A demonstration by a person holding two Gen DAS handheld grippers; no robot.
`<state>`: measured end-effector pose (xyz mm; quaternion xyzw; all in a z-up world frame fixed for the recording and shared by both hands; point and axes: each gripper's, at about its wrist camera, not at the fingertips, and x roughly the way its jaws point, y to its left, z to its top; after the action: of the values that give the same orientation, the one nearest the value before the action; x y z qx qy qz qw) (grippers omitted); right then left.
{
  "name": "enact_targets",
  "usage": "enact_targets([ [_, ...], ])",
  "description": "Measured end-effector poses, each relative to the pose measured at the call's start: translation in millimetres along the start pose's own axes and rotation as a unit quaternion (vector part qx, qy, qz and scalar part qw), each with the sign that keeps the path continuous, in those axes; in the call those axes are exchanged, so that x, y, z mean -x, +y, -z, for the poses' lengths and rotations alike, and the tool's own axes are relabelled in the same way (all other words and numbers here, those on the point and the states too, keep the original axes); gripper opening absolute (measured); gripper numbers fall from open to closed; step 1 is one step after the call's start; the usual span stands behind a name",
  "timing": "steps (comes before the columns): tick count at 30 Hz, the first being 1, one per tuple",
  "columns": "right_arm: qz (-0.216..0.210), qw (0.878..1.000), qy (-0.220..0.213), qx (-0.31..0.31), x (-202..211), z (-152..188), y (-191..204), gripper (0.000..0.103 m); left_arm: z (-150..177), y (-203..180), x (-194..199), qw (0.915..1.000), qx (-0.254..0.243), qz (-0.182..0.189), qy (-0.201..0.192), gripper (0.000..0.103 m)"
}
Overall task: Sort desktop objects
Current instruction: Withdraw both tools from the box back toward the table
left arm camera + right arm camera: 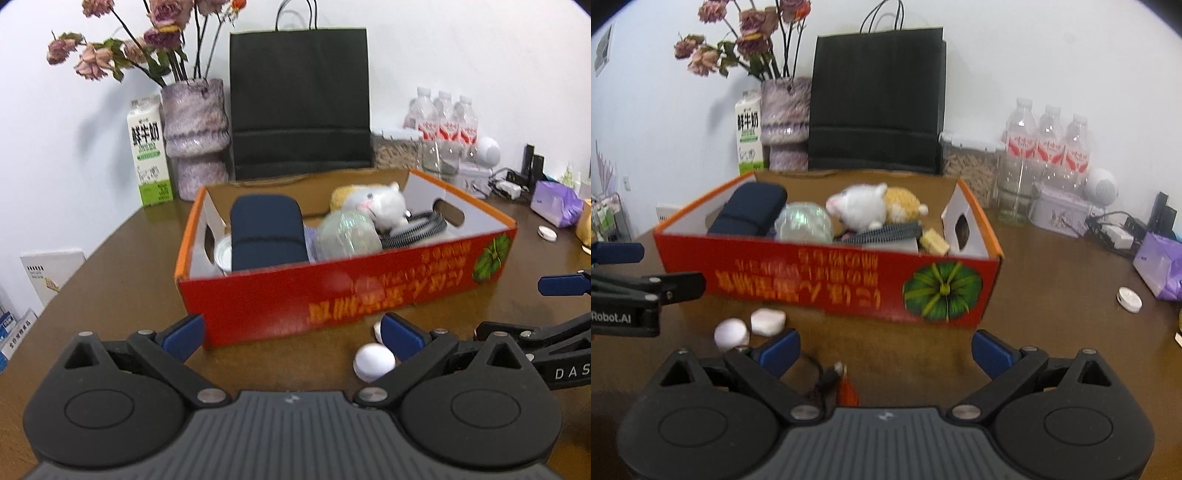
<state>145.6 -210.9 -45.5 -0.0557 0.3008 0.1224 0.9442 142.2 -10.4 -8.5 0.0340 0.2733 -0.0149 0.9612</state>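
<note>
Your left gripper (291,338) and right gripper (884,350) both hang spread wide over the brown table (1052,295), gripping nothing. Just ahead, near you, lie a white ball (730,334) and a white case (767,321), touching neither. Beyond them stands the red box (827,280), holding a plush cat (858,205) and a navy pouch (750,212).
</note>
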Motion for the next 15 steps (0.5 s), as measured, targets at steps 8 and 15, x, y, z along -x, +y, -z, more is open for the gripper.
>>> enact_targets([
  [8,0.007,1.000,0.012,0.002,4.7,13.8,-2.8,0.098,10.1,-7.3,-2.1,0.9997,-0.008,0.007,0.022,0.103],
  [15,-0.005,1.000,0.016,-0.008,4.7,17.2,-8.3,0.084,12.5,-10.7,-5.1,0.9995,-0.010,0.007,0.030,0.103],
])
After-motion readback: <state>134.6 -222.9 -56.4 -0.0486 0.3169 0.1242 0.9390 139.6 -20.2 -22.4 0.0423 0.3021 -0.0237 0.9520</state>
